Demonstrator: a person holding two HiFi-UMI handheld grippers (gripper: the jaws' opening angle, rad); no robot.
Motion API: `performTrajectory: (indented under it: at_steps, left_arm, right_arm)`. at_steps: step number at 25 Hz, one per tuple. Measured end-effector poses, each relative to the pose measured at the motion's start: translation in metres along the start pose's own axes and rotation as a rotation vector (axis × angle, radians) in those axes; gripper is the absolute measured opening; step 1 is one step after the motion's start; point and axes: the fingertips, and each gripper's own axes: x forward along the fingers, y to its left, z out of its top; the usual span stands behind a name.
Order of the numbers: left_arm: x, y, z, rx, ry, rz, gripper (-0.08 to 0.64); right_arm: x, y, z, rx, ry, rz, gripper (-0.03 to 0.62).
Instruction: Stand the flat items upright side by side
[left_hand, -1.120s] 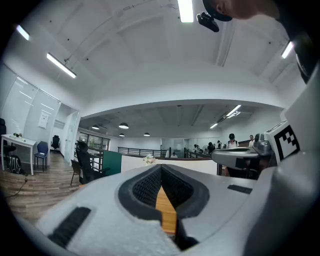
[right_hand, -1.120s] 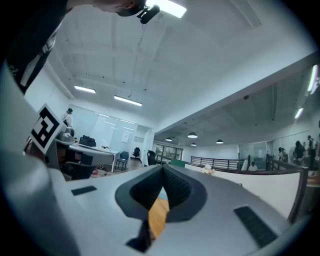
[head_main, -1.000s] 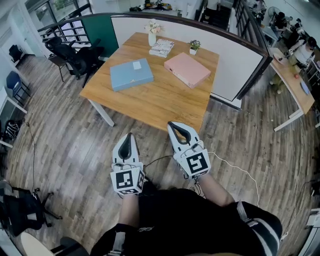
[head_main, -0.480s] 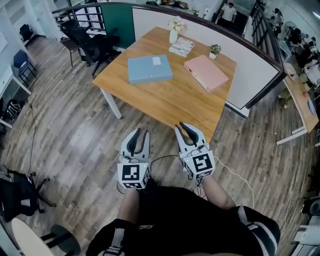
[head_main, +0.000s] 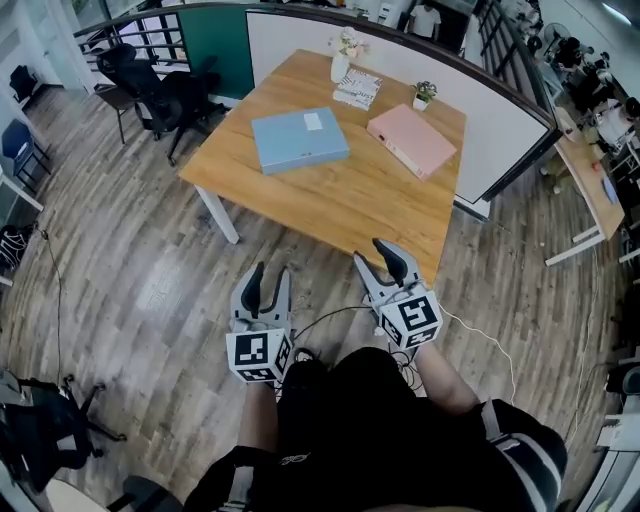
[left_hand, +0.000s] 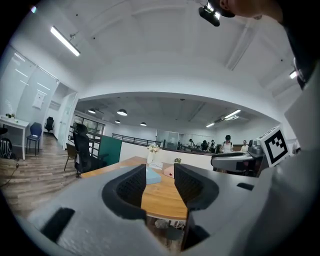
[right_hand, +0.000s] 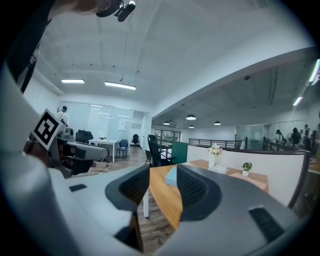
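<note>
Jaws of the left gripper and right gripper have just been opening; they stand partly apart, empty. The blue folder and pink folder lie flat, well apart on the desk. Upended singly, either may topple before the other props it.

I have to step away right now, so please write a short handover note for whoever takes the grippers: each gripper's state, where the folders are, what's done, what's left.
Left gripper: jaws have just been opening, now apart, nothing between them.
Right gripper: the same, open and empty.
Both are short of the table's near edge.
Blue folder and pink folder lie flat on the table, apart.
Done: nothing stood up yet.
Left: stand both folders upright, side by side.
</note>
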Motion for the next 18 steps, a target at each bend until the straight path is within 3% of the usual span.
performTrajectory:
  at_steps: [5, 14, 18]
  left_arm:
    - [0.014, 0.019, -0.019, -0.088, 0.065, -0.054, 0.176]
    - [0.066, 0.060, -0.027, -0.077, 0.118, -0.041, 0.190]
    - [0.110, 0.088, -0.019, -0.127, 0.094, -0.037, 0.193]
  right_arm:
    - [0.017, 0.000, -0.015, 0.033, 0.077, -0.012, 0.209]
    - [0.072, -0.037, -0.033, 0.100, 0.107, -0.030, 0.234]
    - [0.119, -0.061, -0.039, 0.112, 0.117, -0.011, 0.258]
